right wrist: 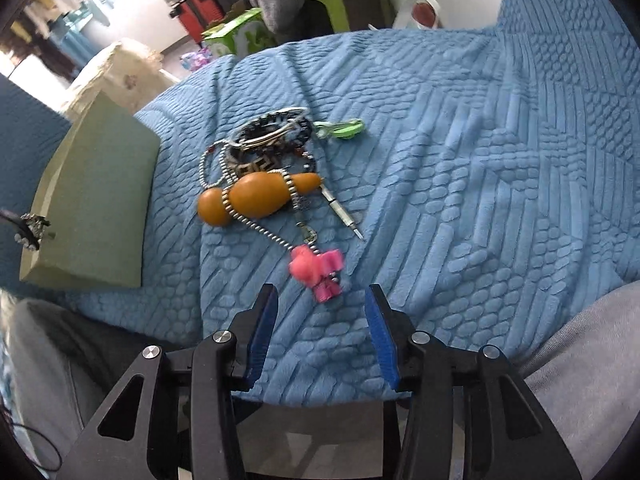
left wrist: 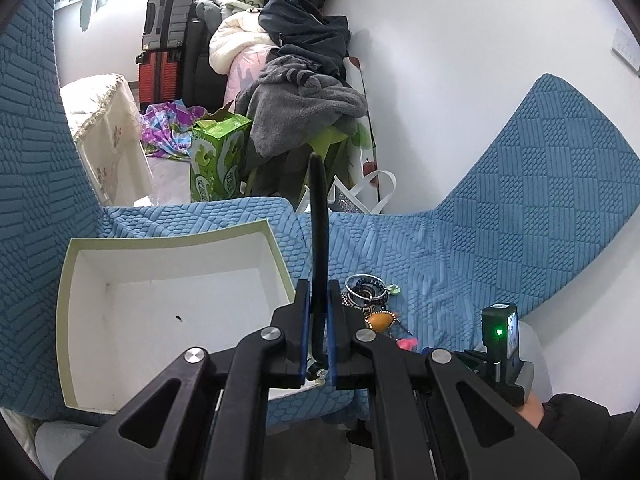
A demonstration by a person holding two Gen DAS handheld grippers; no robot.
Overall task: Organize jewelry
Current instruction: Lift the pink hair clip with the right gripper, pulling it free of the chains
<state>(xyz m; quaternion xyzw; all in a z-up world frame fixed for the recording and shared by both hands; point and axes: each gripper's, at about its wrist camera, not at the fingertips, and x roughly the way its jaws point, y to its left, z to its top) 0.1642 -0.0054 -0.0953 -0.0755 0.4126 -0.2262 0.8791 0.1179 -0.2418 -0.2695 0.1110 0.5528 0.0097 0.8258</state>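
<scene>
Blue quilted sofa cover (right wrist: 460,168) fills both views. At lower centre of the left wrist view, the left claw (left wrist: 319,332) is clamped on a black band (left wrist: 319,240) standing upright, beside an open white box (left wrist: 176,300) at lower left. In the right wrist view, the right claw (right wrist: 322,336) gapes wide and holds nothing, just below a pink charm (right wrist: 316,268). Bangles (right wrist: 272,136), a beaded chain (right wrist: 256,224) and an orange gourd (right wrist: 252,200) lie tangled at centre.

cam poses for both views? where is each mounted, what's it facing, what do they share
Left wrist: on the left claw, shut on a black band, facing the open box; the right device and sleeve show at right.
Right wrist: on the right claw, open, looking down at the jewelry pile; grey trouser legs show.
Shared: box, pile, blue cover.
</scene>
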